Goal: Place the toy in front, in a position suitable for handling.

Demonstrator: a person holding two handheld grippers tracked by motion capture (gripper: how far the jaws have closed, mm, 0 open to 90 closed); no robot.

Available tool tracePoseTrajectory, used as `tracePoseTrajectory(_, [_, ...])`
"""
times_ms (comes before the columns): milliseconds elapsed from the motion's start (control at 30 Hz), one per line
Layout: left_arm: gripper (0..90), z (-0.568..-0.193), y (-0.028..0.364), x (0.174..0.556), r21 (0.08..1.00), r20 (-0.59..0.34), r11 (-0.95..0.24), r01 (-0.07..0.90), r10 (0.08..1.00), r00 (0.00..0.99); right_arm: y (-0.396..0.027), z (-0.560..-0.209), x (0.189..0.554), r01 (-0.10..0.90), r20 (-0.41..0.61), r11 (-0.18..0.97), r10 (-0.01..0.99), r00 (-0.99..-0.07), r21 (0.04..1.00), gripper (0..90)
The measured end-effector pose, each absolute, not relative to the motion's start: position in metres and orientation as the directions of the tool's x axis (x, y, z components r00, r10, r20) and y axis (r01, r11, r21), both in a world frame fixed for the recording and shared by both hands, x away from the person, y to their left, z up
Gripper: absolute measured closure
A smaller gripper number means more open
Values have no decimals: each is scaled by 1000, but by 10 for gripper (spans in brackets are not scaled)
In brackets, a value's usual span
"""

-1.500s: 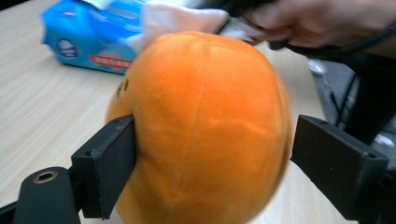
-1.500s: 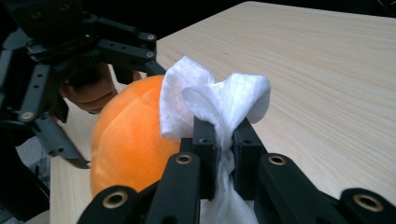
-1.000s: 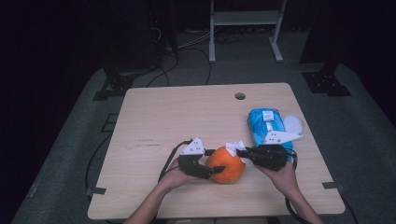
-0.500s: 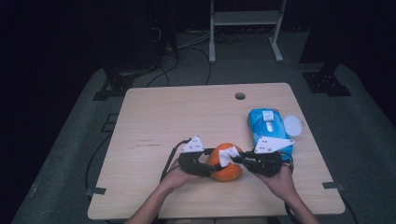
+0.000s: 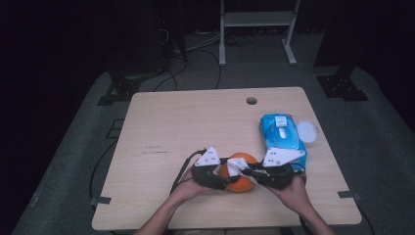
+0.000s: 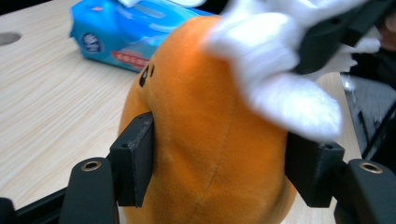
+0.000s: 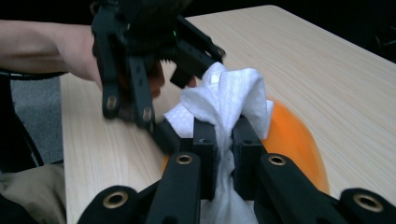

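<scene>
Left tongs (image 6: 219,177) clamp the orange plush toy (image 6: 205,140) on the desk (image 5: 195,122). Right tongs (image 7: 223,135) pinch a white wipe (image 7: 229,93) against the toy's top. Wipe with light strokes; keep the left clamp steady.

A lab or recording studio, by its looks: a lone light-wood bench (image 5: 195,127) with a cable hole stands on grey carpet (image 5: 73,161) in a dark, black-walled room. Beyond the bench rise a white metal frame (image 5: 257,29) and black stand feet (image 5: 341,87), with cables (image 5: 195,49) trailing between them.
</scene>
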State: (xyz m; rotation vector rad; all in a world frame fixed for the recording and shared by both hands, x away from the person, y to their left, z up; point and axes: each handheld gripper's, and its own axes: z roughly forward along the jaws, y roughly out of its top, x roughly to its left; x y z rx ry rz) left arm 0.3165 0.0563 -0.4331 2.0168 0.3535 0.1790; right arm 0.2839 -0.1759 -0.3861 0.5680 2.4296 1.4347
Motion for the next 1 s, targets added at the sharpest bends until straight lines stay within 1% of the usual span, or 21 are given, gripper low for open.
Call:
tracePoseTrajectory(67, [327,-433,55,314,887,-3,-439,144,307,952,-171,-382,287,181,-50,442,462,-886,878,824])
tracePoseTrajectory(100, [327,-433,55,314,888,-5,-436,147,309,951,-170,-380,290,181,-54,440,469,-882,879,824])
tracePoseTrajectory(233, [329,-434,59,317,890,-18,-428,155,307,952,-181,-382,302,236,0,409,500,-866,882,825])
tracePoseTrajectory(400, [328,-435,63,320,897,-38,-409,165,301,953,-204,-387,305,291,34,383,554,-832,877,825])
tracePoseTrajectory(467, [329,-435,60,318,898,-19,-415,145,292,956,-208,-388,303,306,53,376,553,-832,875,826])
tracePoseTrajectory(533, [330,-434,57,316,897,-5,-423,133,289,957,-206,-386,298,296,45,385,542,-839,874,826])
tracePoseTrajectory(733, [330,-433,49,306,882,73,-468,47,235,969,-181,-378,299,281,53,430,470,-881,858,825])
tracePoseTrajectory(867, [331,-434,51,306,883,76,-467,37,220,973,-179,-379,310,315,86,422,478,-874,850,826])
tracePoseTrajectory(1000, [342,-434,57,311,888,55,-458,53,219,974,-194,-384,317,348,116,383,514,-850,856,826])
